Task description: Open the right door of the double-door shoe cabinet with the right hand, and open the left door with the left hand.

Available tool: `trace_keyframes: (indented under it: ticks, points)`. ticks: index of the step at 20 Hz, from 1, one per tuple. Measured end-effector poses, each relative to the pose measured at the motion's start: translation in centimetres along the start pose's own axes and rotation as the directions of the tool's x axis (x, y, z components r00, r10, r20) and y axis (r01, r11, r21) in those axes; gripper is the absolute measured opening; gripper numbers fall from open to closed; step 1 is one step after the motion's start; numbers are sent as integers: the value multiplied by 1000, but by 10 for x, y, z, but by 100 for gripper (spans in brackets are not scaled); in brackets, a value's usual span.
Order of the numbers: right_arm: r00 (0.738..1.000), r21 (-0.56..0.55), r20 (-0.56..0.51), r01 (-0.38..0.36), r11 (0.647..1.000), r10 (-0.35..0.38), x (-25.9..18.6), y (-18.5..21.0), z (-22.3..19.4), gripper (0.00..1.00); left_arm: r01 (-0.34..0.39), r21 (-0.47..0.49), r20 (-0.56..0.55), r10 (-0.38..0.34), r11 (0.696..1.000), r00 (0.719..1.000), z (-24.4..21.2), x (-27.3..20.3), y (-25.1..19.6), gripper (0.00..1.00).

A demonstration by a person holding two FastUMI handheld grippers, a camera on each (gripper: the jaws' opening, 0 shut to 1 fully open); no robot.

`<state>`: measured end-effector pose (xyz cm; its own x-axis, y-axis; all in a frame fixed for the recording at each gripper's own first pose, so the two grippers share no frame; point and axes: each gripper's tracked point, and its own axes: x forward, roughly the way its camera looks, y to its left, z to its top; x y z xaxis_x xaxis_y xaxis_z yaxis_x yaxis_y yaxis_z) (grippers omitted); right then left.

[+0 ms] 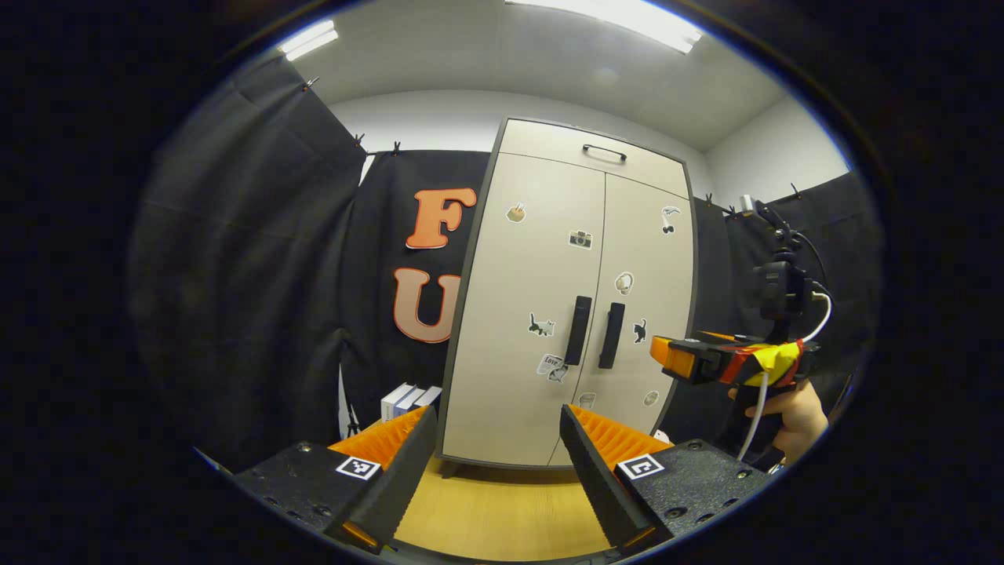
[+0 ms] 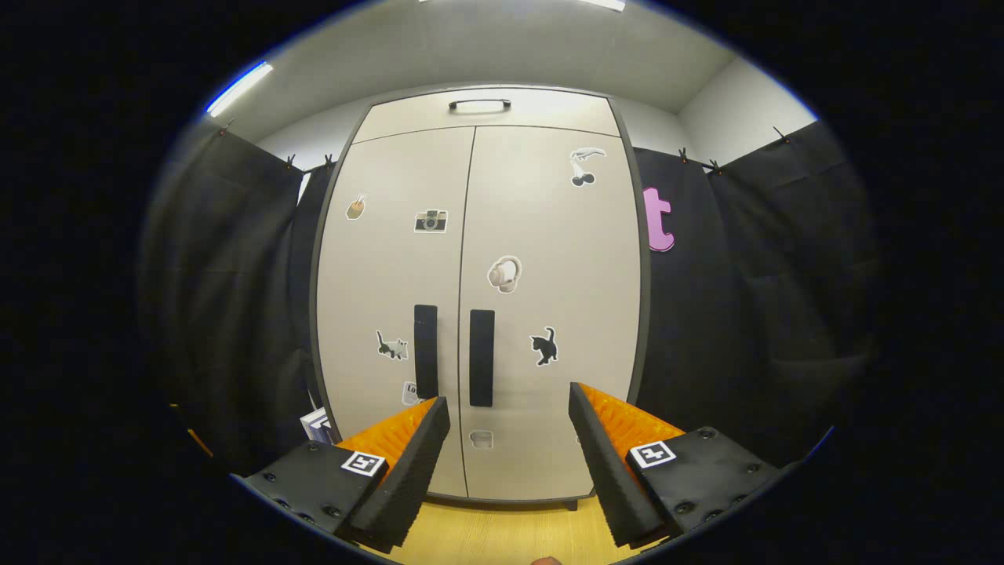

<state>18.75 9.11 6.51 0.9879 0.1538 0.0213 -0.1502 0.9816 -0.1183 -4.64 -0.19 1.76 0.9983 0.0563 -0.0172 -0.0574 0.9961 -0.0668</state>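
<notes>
Cabinet (image 2: 478, 314): tall, smooth, pale beige panels in a dark frame, standing on a light wood-grain floor (image 1: 502, 510) against the black cloth wall. Both doors are closed, with a thin vertical seam between them. The left door (image 2: 392, 275) and right door (image 2: 557, 235) each carry a flat, dark, upright bar handle beside the seam: left handle (image 2: 425, 351), right handle (image 2: 481, 357). Small stickers dot both doors; their details are too small to read. A narrow top panel carries a thin curved pull (image 2: 479, 103).

In the right gripper view the cabinet base is partly hidden behind the claw fingers, and one short foot shows beneath it. In the left gripper view, some pale boxes (image 1: 408, 400) sit on the floor just left of the cabinet, partly cut off by a finger.

Left claw (image 1: 498, 463): released, its ribbed wedge-shaped fingers spread wide, nothing between them, held apart from the cabinet and aimed at the lower doors.

Right claw (image 2: 510, 463): released, fingers spread wide and empty, facing the handles squarely, not touching them. In the left gripper view it appears at the right, level and pointing toward the right door, gripped from below by a hand (image 1: 792, 416); a white cable hangs from it.
</notes>
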Motion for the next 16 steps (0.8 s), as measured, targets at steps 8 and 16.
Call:
trace_keyframes:
  ticks: [8,16]
  points:
    - [1000,-25,-12,27,999,-27,94,23,-8,89,-123,19,18,123,992,992,6,-26,55,95]
    - [995,-1,-91,40,999,-40,143,18,-32,65,-154,40,31,153,987,988,11,-29,66,95]
